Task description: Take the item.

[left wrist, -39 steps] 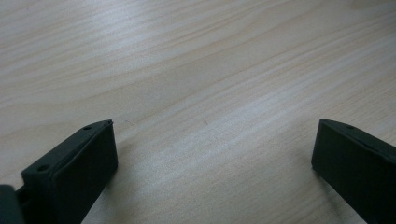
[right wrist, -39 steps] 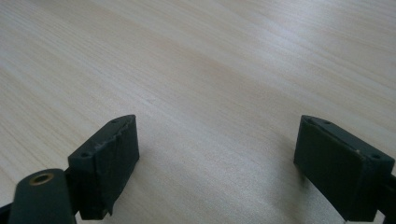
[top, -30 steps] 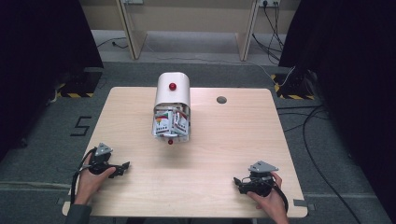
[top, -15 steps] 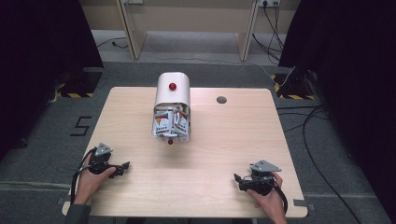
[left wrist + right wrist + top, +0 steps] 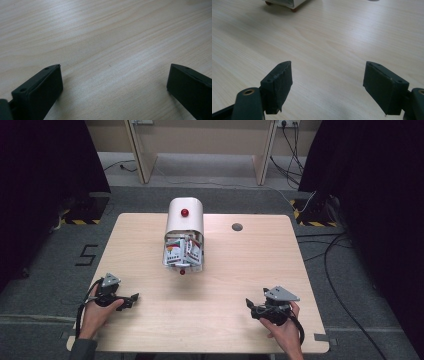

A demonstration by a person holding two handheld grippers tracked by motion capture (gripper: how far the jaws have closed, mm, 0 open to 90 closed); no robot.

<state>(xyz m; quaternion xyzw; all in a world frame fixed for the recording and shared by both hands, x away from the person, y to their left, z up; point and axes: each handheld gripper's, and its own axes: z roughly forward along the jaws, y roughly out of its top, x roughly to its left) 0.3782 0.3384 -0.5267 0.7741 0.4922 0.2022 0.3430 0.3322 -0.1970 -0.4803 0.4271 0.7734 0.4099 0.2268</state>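
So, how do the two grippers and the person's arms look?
Both are black. The left gripper and the right gripper each carry a grey three-cornered plate and trail a black cable. The jaws are flat black blocks with screw holes. A dark sleeve covers the left forearm.

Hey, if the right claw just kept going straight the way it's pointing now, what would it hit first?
Probably nothing at first: the right claw is open over bare table. Farther along, slightly off its line, sits the white container with its red foot. How close it would pass is unclear.
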